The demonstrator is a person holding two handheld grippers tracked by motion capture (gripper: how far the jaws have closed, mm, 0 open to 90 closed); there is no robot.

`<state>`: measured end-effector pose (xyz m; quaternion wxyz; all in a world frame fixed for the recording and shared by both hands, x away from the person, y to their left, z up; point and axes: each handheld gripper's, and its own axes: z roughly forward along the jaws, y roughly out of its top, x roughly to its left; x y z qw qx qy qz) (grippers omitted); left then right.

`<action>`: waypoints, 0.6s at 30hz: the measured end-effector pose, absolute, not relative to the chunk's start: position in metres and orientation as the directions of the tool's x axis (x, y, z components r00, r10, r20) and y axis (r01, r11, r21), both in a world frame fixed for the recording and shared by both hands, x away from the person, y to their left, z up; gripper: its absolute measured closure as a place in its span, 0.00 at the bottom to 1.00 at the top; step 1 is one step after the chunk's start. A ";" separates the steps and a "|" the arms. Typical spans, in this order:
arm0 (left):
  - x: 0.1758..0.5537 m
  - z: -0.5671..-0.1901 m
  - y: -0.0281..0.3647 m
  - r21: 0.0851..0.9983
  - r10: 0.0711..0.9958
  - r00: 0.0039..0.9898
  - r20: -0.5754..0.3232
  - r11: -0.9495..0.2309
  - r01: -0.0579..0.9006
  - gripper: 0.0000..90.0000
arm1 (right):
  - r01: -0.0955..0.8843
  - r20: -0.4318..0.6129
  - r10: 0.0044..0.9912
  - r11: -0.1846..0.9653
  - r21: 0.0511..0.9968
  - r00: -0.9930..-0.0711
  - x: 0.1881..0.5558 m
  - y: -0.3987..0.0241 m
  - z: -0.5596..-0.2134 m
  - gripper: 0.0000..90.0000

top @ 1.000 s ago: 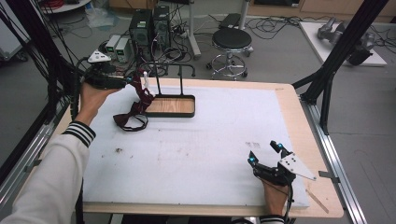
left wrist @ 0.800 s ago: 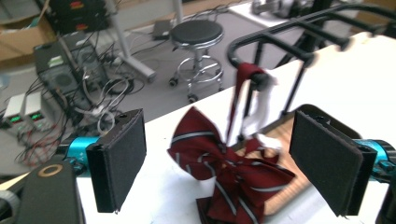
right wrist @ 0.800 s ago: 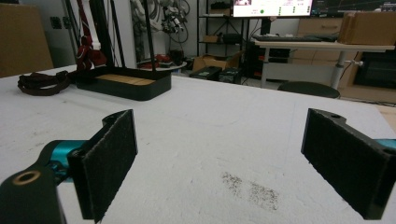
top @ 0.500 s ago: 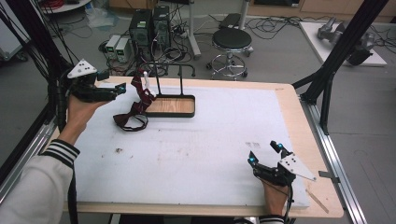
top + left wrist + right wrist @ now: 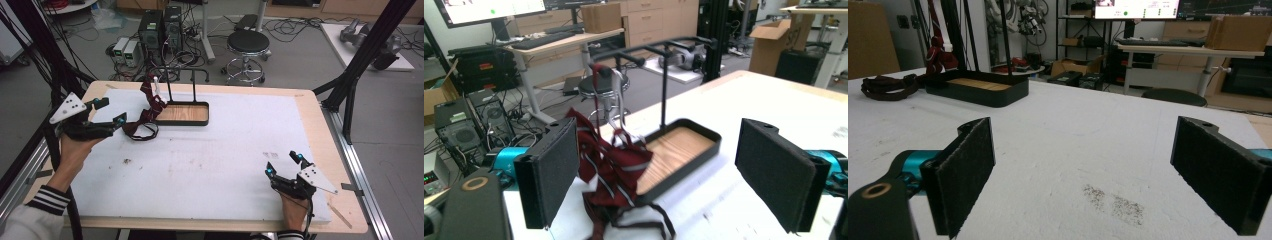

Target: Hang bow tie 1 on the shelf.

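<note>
A: Two grippers in the high view, both w/ jaws spread wide, nothing between them. Left gripper (image 5: 107, 112) is held up off the table (image 5: 210, 165) near its left edge, aimed toward the stand. Right gripper (image 5: 283, 164) sits low at the near right, hand (image 5: 292, 212) behind it

B: And the cloth?

A: Dark red strap (image 5: 146, 116) w/ pale stripes hangs from the black rack (image 5: 180, 82) and trails down onto the white surface just left of the tray (image 5: 182, 114); part of it lies in a loop beside the tray. Tray has black rim, wooden floor

B: Left gripper view?

A: Jaws far apart, both pads (image 5: 551, 175) bare, gripping nothing. Betw. them, a bit farther off: strap (image 5: 611, 172) bunched against the tray's near corner, upper end draped up the rack (image 5: 659, 55). Tray (image 5: 684, 150) sits right of the strap. Can't tell if the strap reaches inside the tray

B: Right gripper view?

A: Same story, jaws wide open, pads (image 5: 968, 165) empty, low over bare white tabletop (image 5: 1073, 150) w/ a dark smudge (image 5: 1113, 200) ahead. Tray (image 5: 978, 87) well apart at far left, strap (image 5: 890, 85) lying on the table left of it, more red cloth hanging above
</note>
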<state>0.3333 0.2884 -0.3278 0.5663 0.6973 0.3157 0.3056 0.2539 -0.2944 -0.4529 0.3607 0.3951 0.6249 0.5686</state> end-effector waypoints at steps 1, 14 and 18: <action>0.329 -0.332 0.289 0.983 0.781 0.620 0.069 -0.161 0.092 0.20 | 0.078 -0.006 0.904 0.043 0.996 -0.428 0.254 -0.294 -0.453 0.11; 0.292 -0.378 0.297 0.992 0.780 0.624 0.047 -0.108 0.060 0.20 | 0.076 -0.012 0.907 0.049 0.996 -0.420 0.253 -0.293 -0.453 0.11; 0.290 -0.382 0.297 0.992 0.779 0.625 0.056 -0.114 0.052 0.20 | 0.076 -0.013 0.909 0.049 0.996 -0.417 0.253 -0.293 -0.453 0.11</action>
